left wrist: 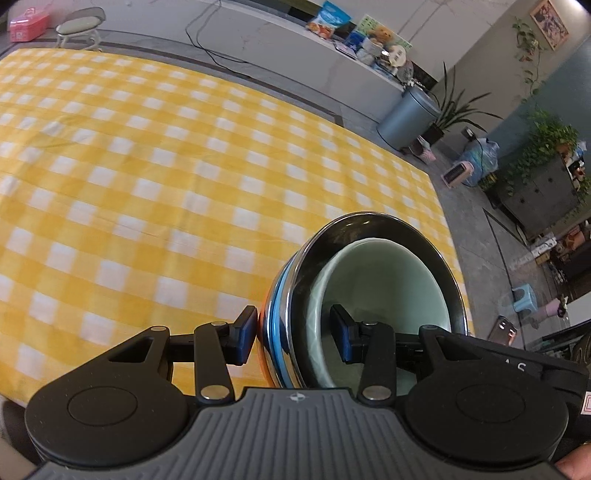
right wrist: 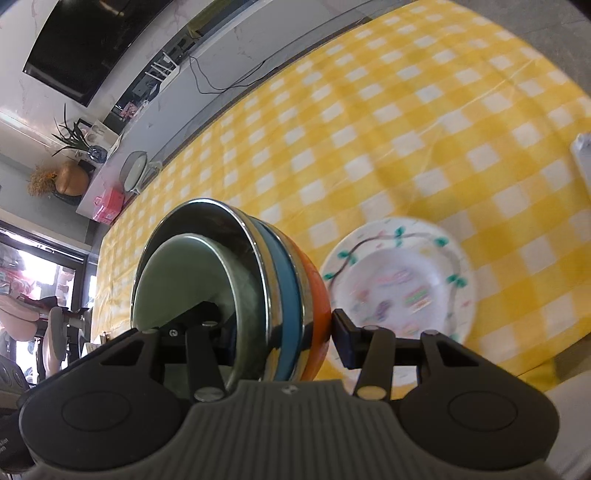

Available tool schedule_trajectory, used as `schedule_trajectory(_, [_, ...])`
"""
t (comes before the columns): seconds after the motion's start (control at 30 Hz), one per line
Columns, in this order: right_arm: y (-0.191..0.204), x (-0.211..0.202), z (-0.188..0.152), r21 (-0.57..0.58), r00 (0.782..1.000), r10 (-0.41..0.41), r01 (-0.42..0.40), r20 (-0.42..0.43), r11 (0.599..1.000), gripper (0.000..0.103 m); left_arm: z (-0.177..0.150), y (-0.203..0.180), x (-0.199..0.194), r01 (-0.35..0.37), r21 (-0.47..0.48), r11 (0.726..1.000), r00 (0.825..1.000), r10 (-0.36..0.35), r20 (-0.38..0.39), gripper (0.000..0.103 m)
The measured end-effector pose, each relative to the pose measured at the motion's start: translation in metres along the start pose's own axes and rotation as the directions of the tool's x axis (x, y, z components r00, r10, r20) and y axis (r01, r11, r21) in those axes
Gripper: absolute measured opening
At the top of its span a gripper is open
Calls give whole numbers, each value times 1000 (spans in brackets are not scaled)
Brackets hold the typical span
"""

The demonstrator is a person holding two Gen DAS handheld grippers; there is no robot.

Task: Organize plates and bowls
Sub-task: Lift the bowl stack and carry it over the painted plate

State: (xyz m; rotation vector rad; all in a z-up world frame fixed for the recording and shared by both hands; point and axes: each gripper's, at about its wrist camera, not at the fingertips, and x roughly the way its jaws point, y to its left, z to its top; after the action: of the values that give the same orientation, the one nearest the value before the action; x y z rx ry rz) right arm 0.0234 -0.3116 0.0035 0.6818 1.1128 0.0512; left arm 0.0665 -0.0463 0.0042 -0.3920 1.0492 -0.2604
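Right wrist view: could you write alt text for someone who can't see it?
The right hand-held gripper clamps the rim of a stack of nested bowls, pale green inside steel, blue and orange. To the right, a floral plate lies on a yellow checked tablecloth, blurred.

A yellow-and-white checked tablecloth (left wrist: 184,177) fills the foreground; beyond its far edge stand a round stool (left wrist: 79,27) and, beside that, a pink box (left wrist: 29,22); off its right corner a grey bin (left wrist: 406,114), a potted plant (left wrist: 452,110), a blue step stool (left wrist: 524,297).
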Motion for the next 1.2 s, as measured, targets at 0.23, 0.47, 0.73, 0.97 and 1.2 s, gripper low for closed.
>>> schedule_trajectory(0.23, [-32, -7, 13, 16, 999, -36, 36, -7, 999, 47, -8, -21, 27, 16, 1, 1000, 998, -16, -54, 48])
schedule_trajectory(0.47, [-56, 1, 17, 49, 998, -55, 57, -42, 997, 47, -17, -30, 49, 1, 8, 1000, 994, 0, -107, 48])
schedule_trajectory(0.73, [-66, 13, 21, 54, 997, -36, 40, -71, 998, 47, -19, -30, 56, -29, 6, 1000, 992, 29, -125, 48])
schedule_trajectory(0.97, [-74, 21, 21, 66, 996, -31, 36, -81, 997, 47, -23, -29, 62, -36, 15, 999, 990, 38, -136, 48])
schedule_trajectory(1.2, [-78, 24, 21, 85, 996, -14, 22, -84, 996, 47, -22, -29, 62, -40, 33, 999, 989, 44, -138, 47])
